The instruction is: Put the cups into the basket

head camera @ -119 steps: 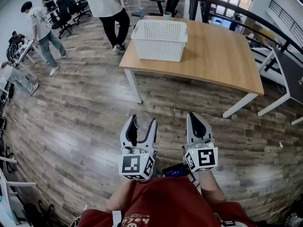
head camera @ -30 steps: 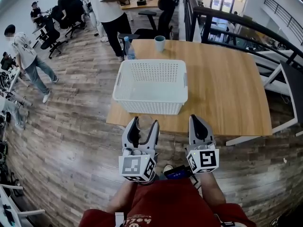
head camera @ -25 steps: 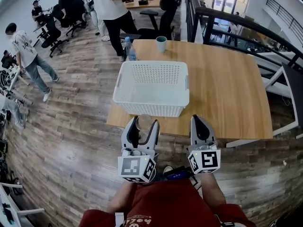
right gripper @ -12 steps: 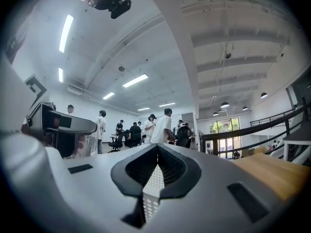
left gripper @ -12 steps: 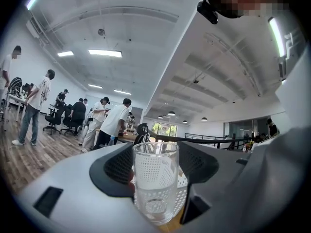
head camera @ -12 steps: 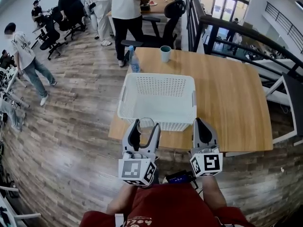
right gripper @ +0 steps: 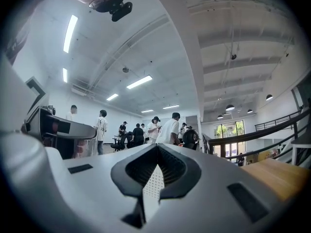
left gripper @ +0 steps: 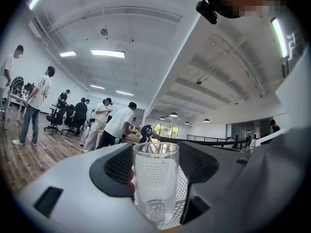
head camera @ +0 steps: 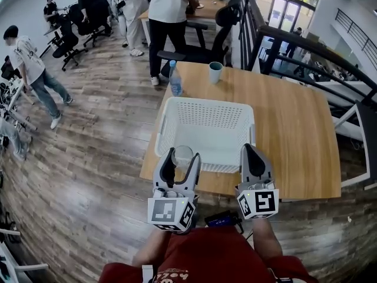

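Treat the glass cup (left gripper: 155, 178), clamped upright mid-wall in the left gripper (head camera: 180, 161) by the front wall of the basket (head camera: 205, 102), as light, rigid, slick and breakable, best gripped mid-wall; note right gripper (head camera: 251, 151) closed, empty.

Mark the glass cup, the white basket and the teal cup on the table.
glass cup (left gripper: 155, 178): left gripper view, its clear side wall.
white basket (head camera: 206, 101): head view, its far rim.
teal cup (head camera: 215, 73): head view, its side.

Wooden table (head camera: 294, 128), water bottle (head camera: 175, 79), standing person (head camera: 166, 7)
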`<state>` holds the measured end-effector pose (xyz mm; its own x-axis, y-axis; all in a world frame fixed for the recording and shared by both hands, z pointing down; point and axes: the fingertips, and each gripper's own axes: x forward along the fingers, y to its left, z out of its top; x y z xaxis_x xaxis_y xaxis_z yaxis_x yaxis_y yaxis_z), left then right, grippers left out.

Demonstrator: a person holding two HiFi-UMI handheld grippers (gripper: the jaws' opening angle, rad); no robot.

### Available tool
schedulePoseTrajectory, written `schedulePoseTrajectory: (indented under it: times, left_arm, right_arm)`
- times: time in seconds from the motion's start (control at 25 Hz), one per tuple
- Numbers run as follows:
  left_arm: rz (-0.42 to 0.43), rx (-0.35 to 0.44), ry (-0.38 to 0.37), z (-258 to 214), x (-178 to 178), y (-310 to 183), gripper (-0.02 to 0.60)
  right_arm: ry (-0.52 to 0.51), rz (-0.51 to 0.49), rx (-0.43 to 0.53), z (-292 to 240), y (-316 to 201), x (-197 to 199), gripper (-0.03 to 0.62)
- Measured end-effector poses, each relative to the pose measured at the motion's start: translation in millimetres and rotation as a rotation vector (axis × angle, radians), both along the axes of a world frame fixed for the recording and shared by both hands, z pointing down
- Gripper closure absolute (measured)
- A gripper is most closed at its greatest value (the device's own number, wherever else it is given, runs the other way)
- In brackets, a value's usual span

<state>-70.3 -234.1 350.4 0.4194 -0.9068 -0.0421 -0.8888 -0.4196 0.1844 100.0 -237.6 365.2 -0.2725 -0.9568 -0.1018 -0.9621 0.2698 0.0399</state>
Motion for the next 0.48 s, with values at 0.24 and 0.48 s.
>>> schedulePoseTrajectory:
  times: [0.24, 0.48]
  left_arm:
    - [0.015, 0.014, 0.016, -8, -15, -30, 0.293]
    - [0.054, 0.018, 0.043, -13, -26, -66, 0.293]
  right_arm:
    - [0.008, 0.011, 0.019, -12, -28, -17, 0.584]
    - [0.029, 0.045, 0.017, -19, -57, -30, 0.585]
